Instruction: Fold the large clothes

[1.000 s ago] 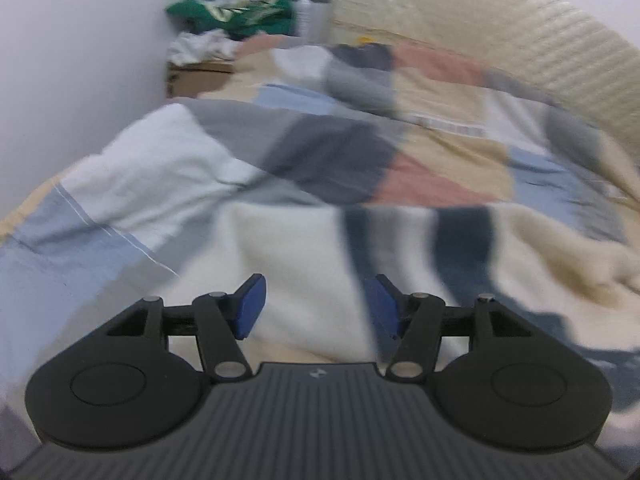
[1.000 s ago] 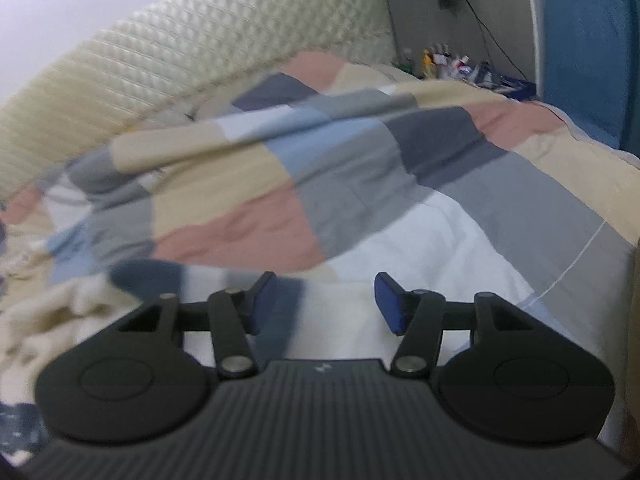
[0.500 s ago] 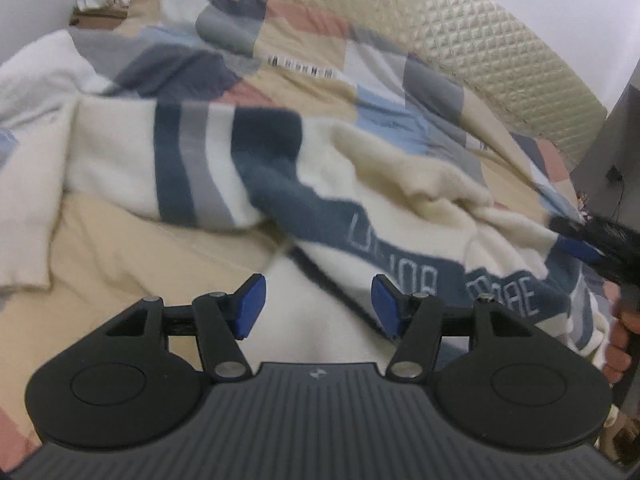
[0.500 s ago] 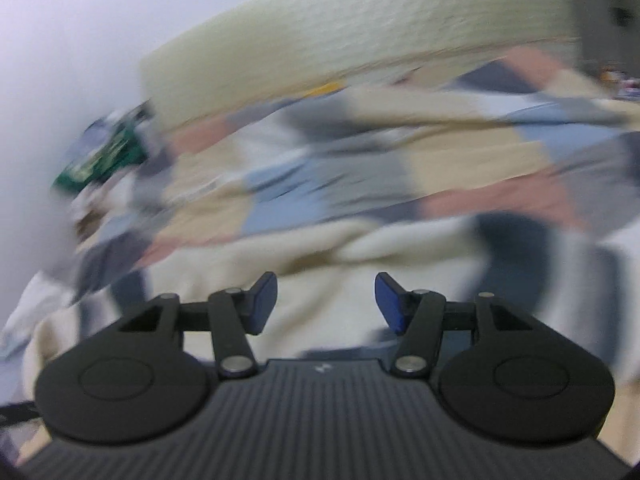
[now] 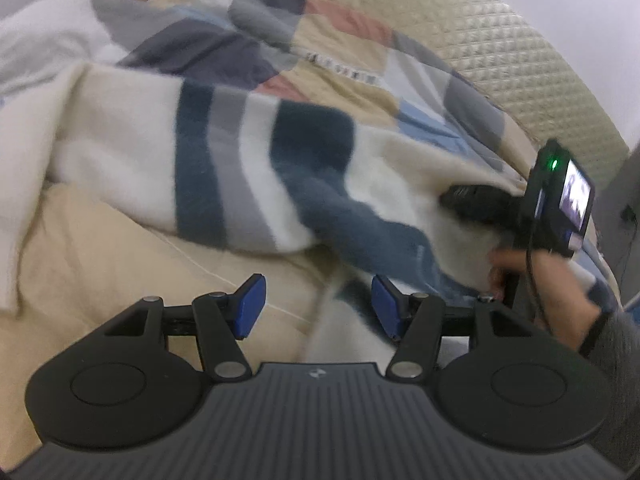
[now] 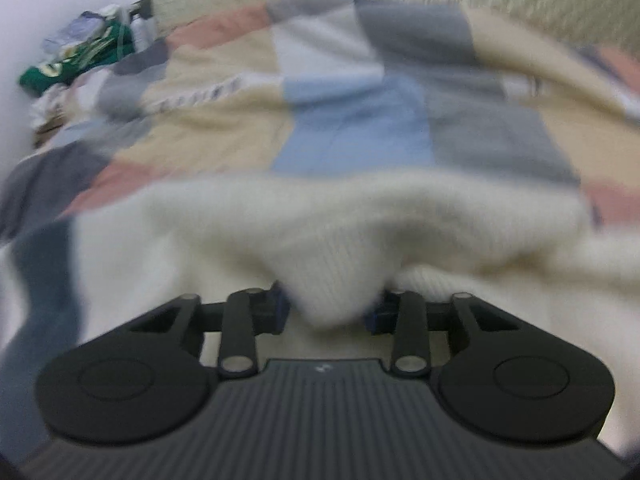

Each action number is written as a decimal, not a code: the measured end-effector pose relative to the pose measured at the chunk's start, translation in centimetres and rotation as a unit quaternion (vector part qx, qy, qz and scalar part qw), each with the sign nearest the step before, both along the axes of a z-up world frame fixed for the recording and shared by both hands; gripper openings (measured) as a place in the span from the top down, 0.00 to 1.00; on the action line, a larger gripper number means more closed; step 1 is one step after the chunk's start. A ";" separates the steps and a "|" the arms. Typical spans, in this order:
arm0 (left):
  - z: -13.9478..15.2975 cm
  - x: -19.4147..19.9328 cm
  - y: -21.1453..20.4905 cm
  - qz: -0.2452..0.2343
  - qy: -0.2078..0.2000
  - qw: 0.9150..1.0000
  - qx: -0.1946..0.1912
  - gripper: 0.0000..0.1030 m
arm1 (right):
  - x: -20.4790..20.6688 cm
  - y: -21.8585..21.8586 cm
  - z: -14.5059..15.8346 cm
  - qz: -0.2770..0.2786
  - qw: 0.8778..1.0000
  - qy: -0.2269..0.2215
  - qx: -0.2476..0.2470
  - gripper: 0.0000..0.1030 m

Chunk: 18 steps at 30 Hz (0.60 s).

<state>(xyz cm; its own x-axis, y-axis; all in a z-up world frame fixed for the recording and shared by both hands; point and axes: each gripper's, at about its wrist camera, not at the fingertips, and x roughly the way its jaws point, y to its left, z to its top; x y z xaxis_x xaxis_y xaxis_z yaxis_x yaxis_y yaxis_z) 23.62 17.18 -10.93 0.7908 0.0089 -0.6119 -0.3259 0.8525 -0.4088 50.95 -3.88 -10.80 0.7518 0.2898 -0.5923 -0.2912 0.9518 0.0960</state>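
The right gripper (image 6: 326, 312) is closing its jaws, and a thick fold of the cream knitted sweater with dark blue and grey stripes (image 6: 332, 248) sits between its blue pads, bulging out toward the camera. The left gripper (image 5: 316, 308) has its jaws apart with nothing between them; it hovers above the near edge of the same sweater (image 5: 224, 168). From this gripper the sweater spreads ahead and to the right, its long axis running across the bed with the patchwork cover (image 5: 352, 52). The left view shows the other gripper at the sweater's far right part, so the right hand (image 5: 560, 280) is nearer there. The right view alone shows the fold between the pads.
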 end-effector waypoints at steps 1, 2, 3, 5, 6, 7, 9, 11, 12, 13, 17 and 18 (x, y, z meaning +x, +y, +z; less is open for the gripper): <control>-0.5 0.5 0.5 0.001 0.003 1.000 -0.009 0.38 | 1.3 0.3 0.2 -0.005 1.000 -0.013 -0.006 0.66; -0.8 0.8 0.9 0.000 0.001 1.000 -0.015 0.38 | 2.6 0.3 0.4 -0.012 1.000 -0.024 -0.008 0.66; -1.1 1.0 1.1 0.000 -0.001 1.000 -0.017 0.38 | 3.8 0.3 0.7 -0.020 0.999 -0.033 -0.009 0.66; -1.6 1.5 1.3 0.000 0.001 1.000 -0.017 0.38 | 5.7 -0.4 1.4 -0.033 0.998 -0.046 -0.001 0.66; -1.9 1.8 1.4 -0.002 0.003 1.000 -0.019 0.38 | 6.5 -0.7 1.7 -0.036 0.998 -0.048 0.007 0.66; -2.1 2.0 1.5 -0.004 0.005 1.000 -0.021 0.38 | 7.1 -1.0 2.1 -0.036 0.998 -0.050 0.016 0.66; -2.1 2.1 1.3 -0.007 0.006 1.000 -0.016 0.38 | 7.5 -1.7 3.0 -0.028 0.998 -0.058 0.029 0.65; -2.1 2.1 1.0 -0.010 0.008 1.000 -0.012 0.38 | 7.3 -2.6 3.5 -0.009 0.998 -0.056 0.031 0.65; -2.0 1.9 0.9 -0.011 0.008 1.000 -0.014 0.38 | 7.0 -3.3 3.8 0.000 0.998 -0.053 0.033 0.65; -1.8 1.7 0.8 -0.010 0.008 1.000 -0.015 0.38 | 6.7 -4.0 4.0 0.004 0.998 -0.054 0.035 0.63; -0.9 0.9 0.1 -0.012 0.000 1.000 -0.014 0.38 | 5.2 -7.5 4.9 -0.014 0.997 -0.069 0.029 0.40; -0.6 0.6 -0.2 -0.011 -0.003 1.000 -0.007 0.38 | 4.9 -8.4 5.0 -0.027 0.997 -0.071 0.026 0.40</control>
<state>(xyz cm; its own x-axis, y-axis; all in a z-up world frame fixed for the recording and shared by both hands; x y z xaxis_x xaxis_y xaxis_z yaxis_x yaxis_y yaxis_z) 24.27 17.00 -11.56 0.7945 -0.0177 -0.6071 -0.3041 0.8537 -0.4228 55.88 -12.29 -5.84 0.8423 0.2753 -0.4633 -0.2549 0.9610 0.1076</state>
